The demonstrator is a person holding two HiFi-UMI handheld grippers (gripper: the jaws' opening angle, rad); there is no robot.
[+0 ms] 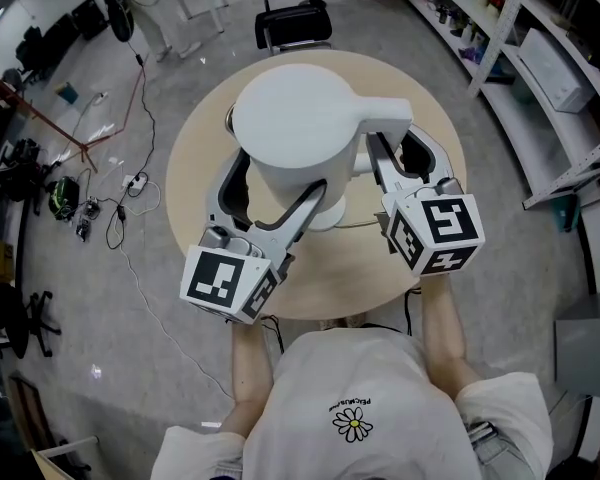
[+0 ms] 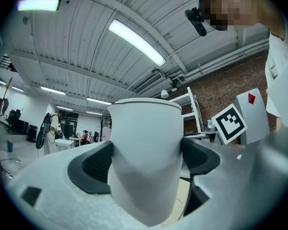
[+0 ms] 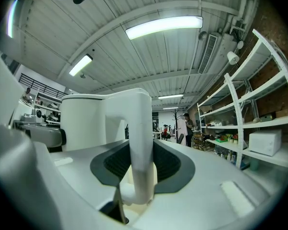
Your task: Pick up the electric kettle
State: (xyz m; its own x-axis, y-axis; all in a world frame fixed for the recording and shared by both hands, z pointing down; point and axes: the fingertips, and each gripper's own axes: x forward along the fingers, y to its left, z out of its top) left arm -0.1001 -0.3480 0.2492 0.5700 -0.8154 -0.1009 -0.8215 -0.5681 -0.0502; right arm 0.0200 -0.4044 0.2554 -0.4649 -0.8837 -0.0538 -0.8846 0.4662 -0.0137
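A white electric kettle [image 1: 290,128] fills the middle of the head view, over the round table [image 1: 190,168]. My left gripper [image 1: 270,196] reaches in from the lower left. Its jaws stand wide on either side of the kettle's body [image 2: 144,147], and the dark pads [image 2: 93,164] press against both sides. My right gripper [image 1: 407,160] comes in from the right and is shut on the kettle's handle [image 3: 140,143], which runs upright between its pads [image 3: 172,164]. Whether the kettle's bottom touches the table is hidden.
The beige table's front edge is just ahead of the person's body. A thin cable [image 1: 365,224] lies on it by the kettle. Beyond the table stands a black chair [image 1: 295,23]. White shelves [image 1: 540,58] line the right side, and cables [image 1: 120,198] lie on the floor at left.
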